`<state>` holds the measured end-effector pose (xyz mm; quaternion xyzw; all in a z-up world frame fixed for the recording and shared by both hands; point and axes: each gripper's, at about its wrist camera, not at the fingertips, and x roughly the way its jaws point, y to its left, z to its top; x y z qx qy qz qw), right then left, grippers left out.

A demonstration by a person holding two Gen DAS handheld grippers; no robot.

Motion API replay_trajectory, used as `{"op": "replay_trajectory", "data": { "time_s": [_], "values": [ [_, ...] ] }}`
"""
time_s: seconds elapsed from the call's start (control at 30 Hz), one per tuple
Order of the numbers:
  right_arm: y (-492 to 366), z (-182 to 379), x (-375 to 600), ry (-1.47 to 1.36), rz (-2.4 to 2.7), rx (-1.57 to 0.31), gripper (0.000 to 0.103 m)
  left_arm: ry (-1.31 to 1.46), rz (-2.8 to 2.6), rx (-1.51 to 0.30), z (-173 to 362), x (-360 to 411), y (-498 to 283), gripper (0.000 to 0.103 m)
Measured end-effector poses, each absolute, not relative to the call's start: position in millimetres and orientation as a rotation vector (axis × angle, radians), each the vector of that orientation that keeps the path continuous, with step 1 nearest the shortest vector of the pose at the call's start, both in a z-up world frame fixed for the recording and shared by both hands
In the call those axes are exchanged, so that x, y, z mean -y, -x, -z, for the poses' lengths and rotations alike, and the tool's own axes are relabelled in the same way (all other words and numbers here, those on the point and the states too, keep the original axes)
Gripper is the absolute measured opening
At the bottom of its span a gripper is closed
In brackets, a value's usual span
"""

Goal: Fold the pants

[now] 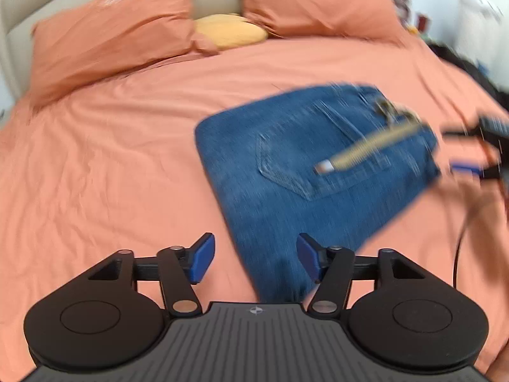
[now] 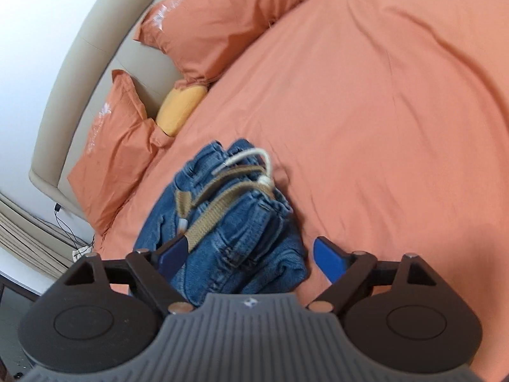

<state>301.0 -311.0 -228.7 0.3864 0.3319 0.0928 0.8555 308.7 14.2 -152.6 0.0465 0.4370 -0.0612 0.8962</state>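
Note:
Folded blue jeans (image 1: 286, 159) lie on the orange bed sheet (image 1: 111, 175), back pocket up, with a tan belt (image 1: 375, 146) across the waist. My left gripper (image 1: 256, 256) hovers open over the near corner of the denim, and its blue pads touch nothing. In the right wrist view the bunched waist end of the jeans (image 2: 241, 238) sits between the wide-apart pads of my right gripper (image 2: 251, 254), which is open. The belt (image 2: 216, 210) and a white cord (image 2: 254, 156) lie on top. The right gripper also shows, blurred, at the jeans' far right edge (image 1: 461, 151).
Two orange pillows (image 1: 111, 41) (image 1: 318, 3) and a yellow cushion (image 1: 229, 30) lean on the beige headboard (image 2: 73, 63). Dark clutter (image 1: 470, 63) lies beyond the bed's right edge. Cables (image 2: 66, 232) hang by the wall beside the bed.

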Motion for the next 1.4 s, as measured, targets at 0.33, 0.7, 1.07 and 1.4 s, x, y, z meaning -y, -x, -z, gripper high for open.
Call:
{"op": "replay_trajectory", "data": {
  "time_s": [0.33,0.7,1.07,1.4],
  "values": [
    [-334,259,313,-0.914,-0.230,-0.744,0.074,0.272,0.045,-0.987,197,-63,-381,0.072],
    [-363,273,300,-0.911,-0.274,-0.720,0.065,0.370,0.079,-0.986,231,-80,-424,0.081],
    [-366,274,297,-0.898,-0.279,-0.708,0.051,0.362,0.124,-0.995,235,-72,-432,0.048],
    [-353,254,301,-0.856,-0.344,-0.651,0.032,0.226,0.084,-0.987,205,-53,-428,0.011]
  ]
}}
